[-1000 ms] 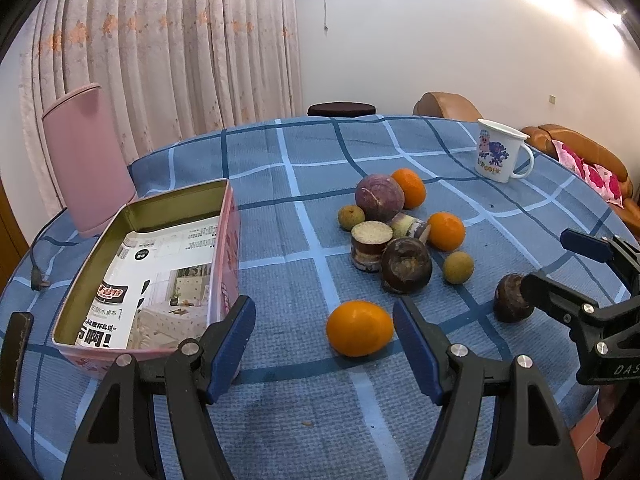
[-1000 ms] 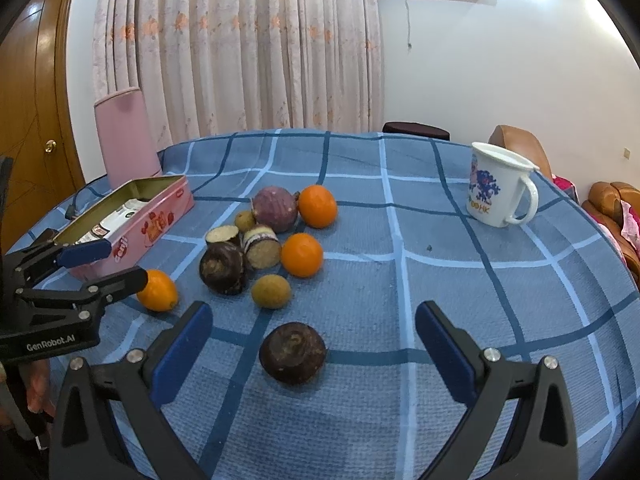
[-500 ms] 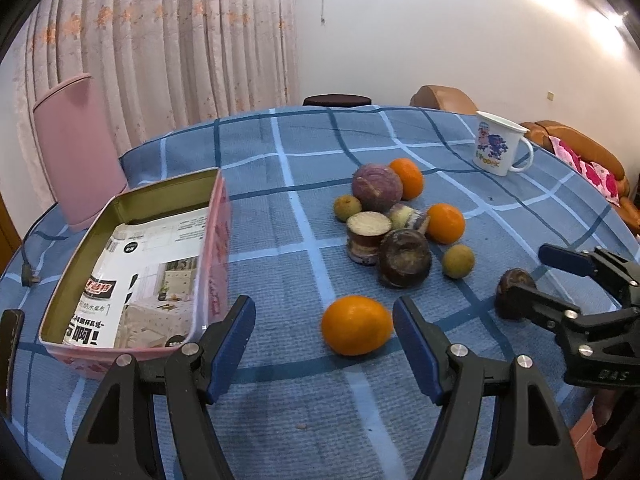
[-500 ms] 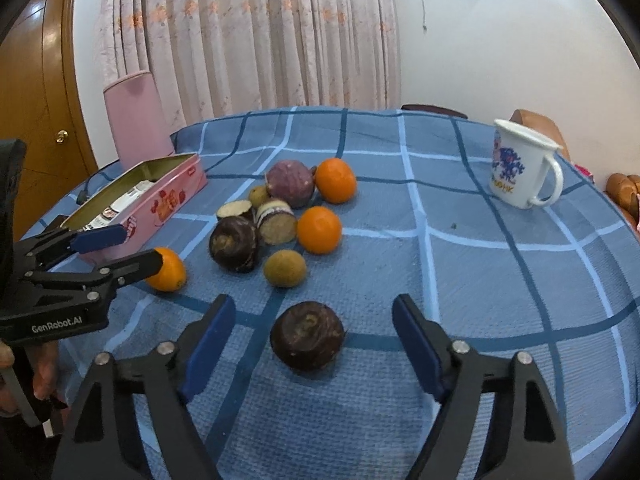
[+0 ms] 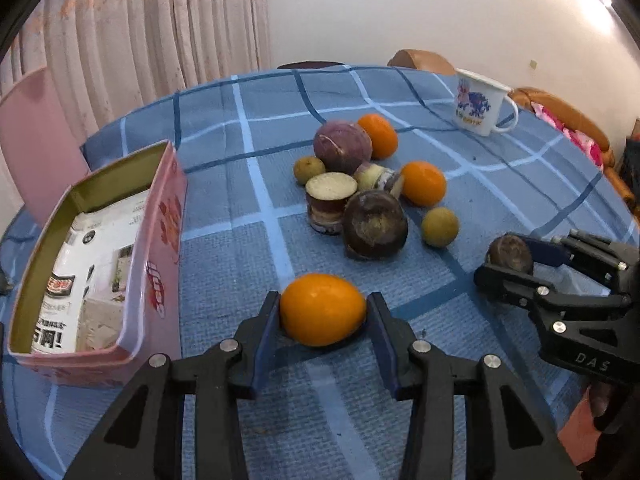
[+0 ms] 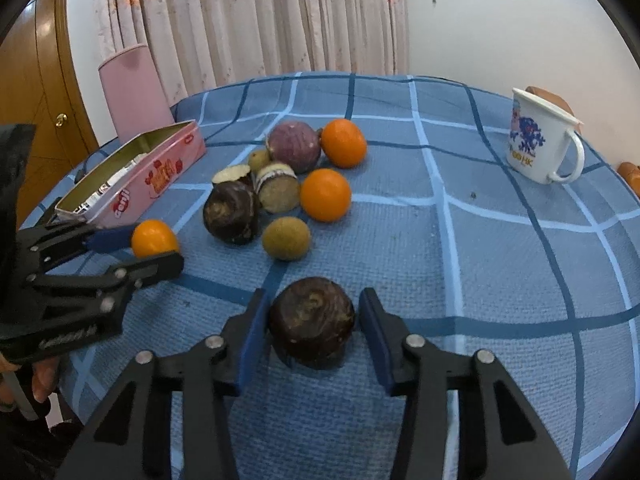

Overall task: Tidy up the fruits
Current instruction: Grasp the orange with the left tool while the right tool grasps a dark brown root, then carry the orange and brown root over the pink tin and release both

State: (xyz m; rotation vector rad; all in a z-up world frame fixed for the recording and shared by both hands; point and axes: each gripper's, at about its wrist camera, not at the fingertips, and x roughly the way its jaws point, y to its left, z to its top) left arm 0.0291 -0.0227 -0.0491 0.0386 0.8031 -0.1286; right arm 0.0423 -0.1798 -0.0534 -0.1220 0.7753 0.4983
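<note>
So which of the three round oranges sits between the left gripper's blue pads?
The nearest orange, alone at the front beside the pink tin; the left gripper is closing on it. The other two lie back in the fruit cluster.

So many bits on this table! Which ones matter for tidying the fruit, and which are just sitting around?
Part of the job:
- lone orange near the tin
- lone dark fruit
- piled fruits mid-table
- pink tin, probably where they go

Just lying about:
- white mug
- pink chair back
- curtain
</note>
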